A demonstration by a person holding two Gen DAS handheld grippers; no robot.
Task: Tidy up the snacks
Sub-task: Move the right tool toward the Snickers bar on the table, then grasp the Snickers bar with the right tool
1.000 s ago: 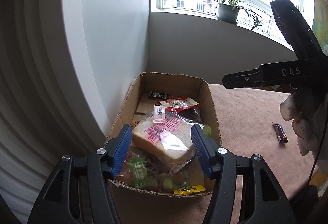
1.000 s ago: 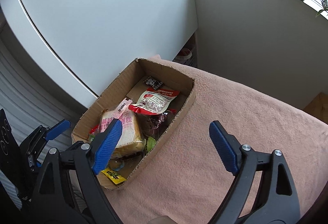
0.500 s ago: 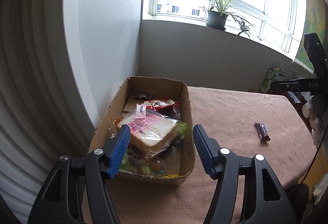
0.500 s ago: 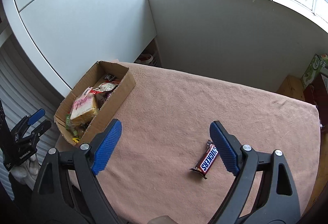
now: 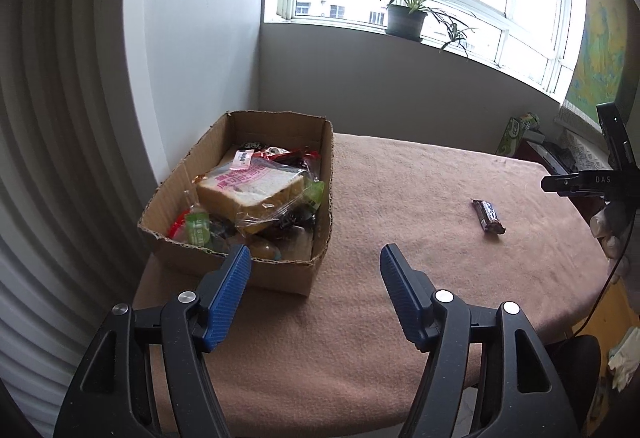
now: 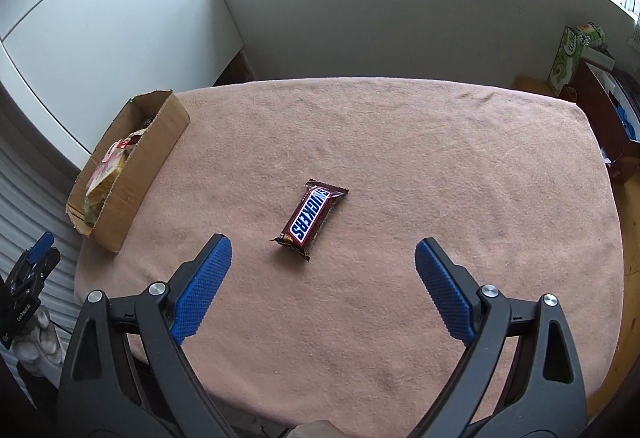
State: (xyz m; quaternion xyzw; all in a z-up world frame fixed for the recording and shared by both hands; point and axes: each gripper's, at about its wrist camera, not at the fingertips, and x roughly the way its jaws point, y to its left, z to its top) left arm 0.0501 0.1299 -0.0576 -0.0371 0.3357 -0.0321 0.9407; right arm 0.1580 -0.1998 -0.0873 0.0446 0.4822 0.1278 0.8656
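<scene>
Left of the Snickers bar (image 6: 311,218), well apart: cardboard box (image 6: 138,173) on desk (image 6: 400,141), already packed with snacks. Left claw (image 5: 316,292) near box, jaws parted, just been widening, empty. Bar: light, firm core, slick wrapper; pinch across narrow middle. Right claw (image 6: 323,292) wide, just been opening, empty, just short of bar.

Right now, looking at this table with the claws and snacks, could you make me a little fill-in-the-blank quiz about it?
1. The chocolate bar lies on the pink tablecloth, outside the ____ box.
2. On top of the snacks in the box lies a wrapped slice of ____.
3. The right claw holds ____.
4. On the windowsill stands a potted ____.

Missing words: cardboard; bread; nothing; plant
</scene>
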